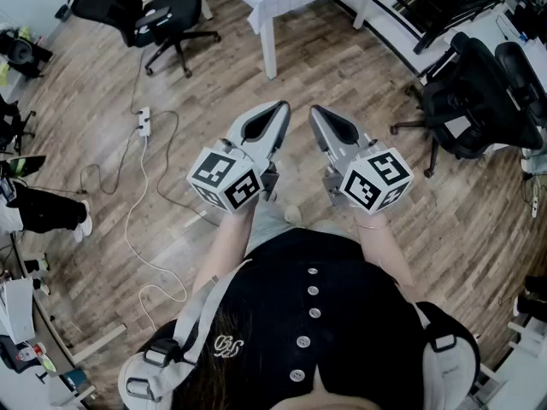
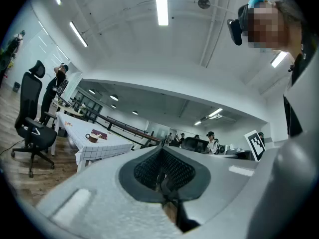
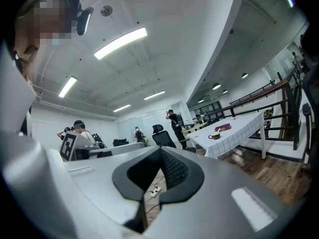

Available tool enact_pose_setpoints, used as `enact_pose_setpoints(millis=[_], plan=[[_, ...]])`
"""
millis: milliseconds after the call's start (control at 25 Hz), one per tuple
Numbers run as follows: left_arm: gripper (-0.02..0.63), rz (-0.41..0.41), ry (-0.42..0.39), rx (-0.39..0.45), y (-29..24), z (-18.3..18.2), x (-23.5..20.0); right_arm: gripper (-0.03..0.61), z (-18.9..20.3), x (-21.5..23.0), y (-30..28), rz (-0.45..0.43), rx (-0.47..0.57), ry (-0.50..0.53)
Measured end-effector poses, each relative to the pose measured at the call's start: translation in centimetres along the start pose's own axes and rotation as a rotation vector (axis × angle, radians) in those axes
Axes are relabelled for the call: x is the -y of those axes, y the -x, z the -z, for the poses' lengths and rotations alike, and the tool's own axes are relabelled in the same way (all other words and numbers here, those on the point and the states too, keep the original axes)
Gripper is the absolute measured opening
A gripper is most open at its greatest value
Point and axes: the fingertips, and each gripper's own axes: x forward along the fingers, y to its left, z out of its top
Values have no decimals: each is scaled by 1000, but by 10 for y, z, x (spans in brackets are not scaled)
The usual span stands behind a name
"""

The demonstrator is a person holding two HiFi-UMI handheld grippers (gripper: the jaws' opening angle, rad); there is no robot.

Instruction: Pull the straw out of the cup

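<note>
A brown cup (image 2: pixel 92 136) stands on a table with a white checked cloth (image 2: pixel 107 144), far off to the left in the left gripper view. The cup (image 3: pixel 215 136) shows on the same table (image 3: pixel 234 133) to the right in the right gripper view. It is too small to make out a straw. In the head view only the table's near corner (image 1: pixel 273 7) shows at the top edge. My left gripper (image 1: pixel 280 109) and right gripper (image 1: pixel 316 111) hang side by side at waist height over the wooden floor, well short of the table. Both are shut on nothing, the left (image 2: pixel 160 151) and the right (image 3: pixel 160 150) with tips together.
Black office chairs stand to the left (image 1: pixel 167 20) and right (image 1: pixel 479 92) of the way to the table. A power strip (image 1: pixel 143 122) with a white cable lies on the floor at left. A maroon item (image 2: pixel 99 132) lies beside the cup. Other people stand in the background.
</note>
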Motion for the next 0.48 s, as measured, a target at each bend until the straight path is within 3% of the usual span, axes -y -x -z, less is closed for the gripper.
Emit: enact_pose_setpoints(millis=[480], plan=[[-3,2,-7,-23,-1,10,2,-3,11,7,-4,15,-22,-3]])
